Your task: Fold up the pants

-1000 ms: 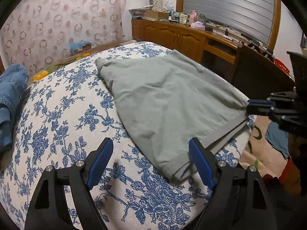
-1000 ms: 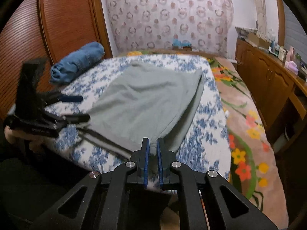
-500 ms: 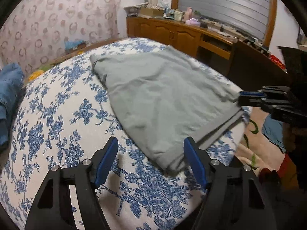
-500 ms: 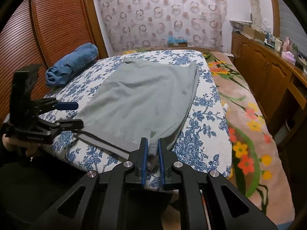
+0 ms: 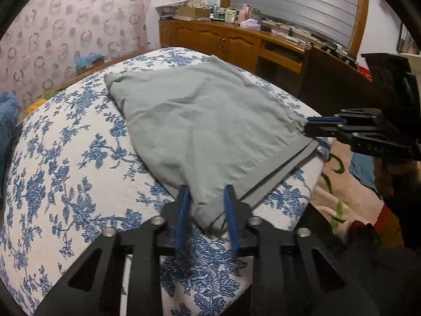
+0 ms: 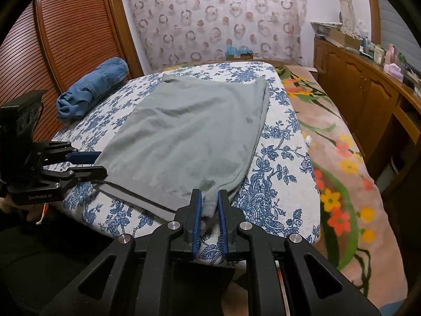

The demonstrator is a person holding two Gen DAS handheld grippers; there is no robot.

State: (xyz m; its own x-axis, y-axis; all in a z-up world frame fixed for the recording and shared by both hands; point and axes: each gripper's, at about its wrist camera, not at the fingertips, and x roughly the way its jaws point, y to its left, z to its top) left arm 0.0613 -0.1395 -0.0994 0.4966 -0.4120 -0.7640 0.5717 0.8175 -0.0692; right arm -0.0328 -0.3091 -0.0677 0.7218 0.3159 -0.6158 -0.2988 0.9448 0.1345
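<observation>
On the floral blue-and-white bedspread (image 6: 276, 142) lie soft grey-green pants (image 6: 189, 131), folded flat. Each near corner sits bunched between blue pads: left gripper (image 5: 206, 208) and right gripper (image 6: 209, 210) both narrowed onto cloth. Rolled denim (image 6: 92, 89) rests beside.

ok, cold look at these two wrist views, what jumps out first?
The flat grey-green cotton pants spread across the blue-floral white bedspread, which fills both views. Both black two-finger grippers sit at the near hem corners: the left gripper has a corner between its blue pads, the right gripper pinches the other. A rolled blue denim garment lies at the bed's far left edge by the slatted wooden wardrobe doors.
</observation>
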